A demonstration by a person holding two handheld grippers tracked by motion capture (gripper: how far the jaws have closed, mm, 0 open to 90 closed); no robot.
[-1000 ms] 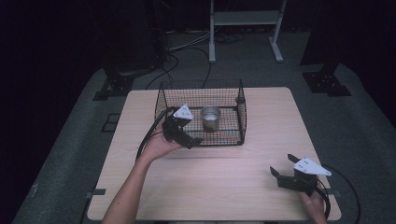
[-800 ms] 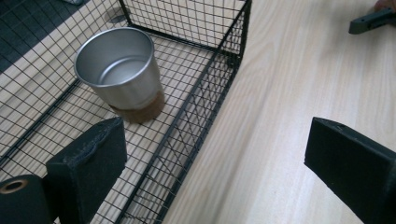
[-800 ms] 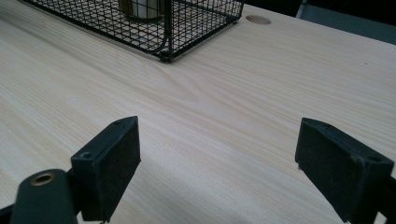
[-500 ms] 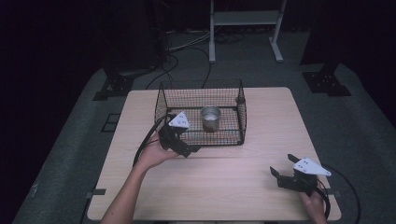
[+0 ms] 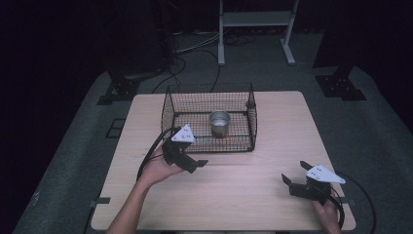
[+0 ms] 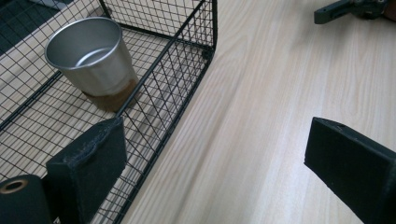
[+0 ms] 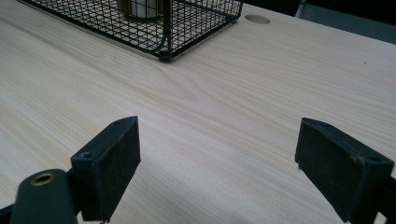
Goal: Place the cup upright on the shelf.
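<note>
While both tongs stand idle of any load, the wooden counter [image 5: 253, 195] carries the whole setup, and the black wire basket [image 5: 168, 109] sits at its far middle as the reference for all else.

Basket: open-topped, mesh walls and floor. A wall low enough to reach over, which is probably why it serves as the container here.

Left tongs [image 5: 197, 163]: just outside the basket's near left corner, at counter level, held in the person's left hand [image 5: 158, 168]. Jaws wide apart, nothing between them; in the left gripper view one pad overlaps the basket's near wall and the other hangs over bare wood. Judgement: this placement reads as clear of the basket, not gripping its wire.

Right tongs [image 5: 292, 184]: well away from the basket, toward the near right corner of the counter. Jaws wide, empty, aimed back at the basket. Probably parked to stay out of the way.

Metal cup [image 6: 91, 56]: upright inside the basket, on the mesh floor, mouth up, touching neither tongs. Its inside looks empty.
</note>
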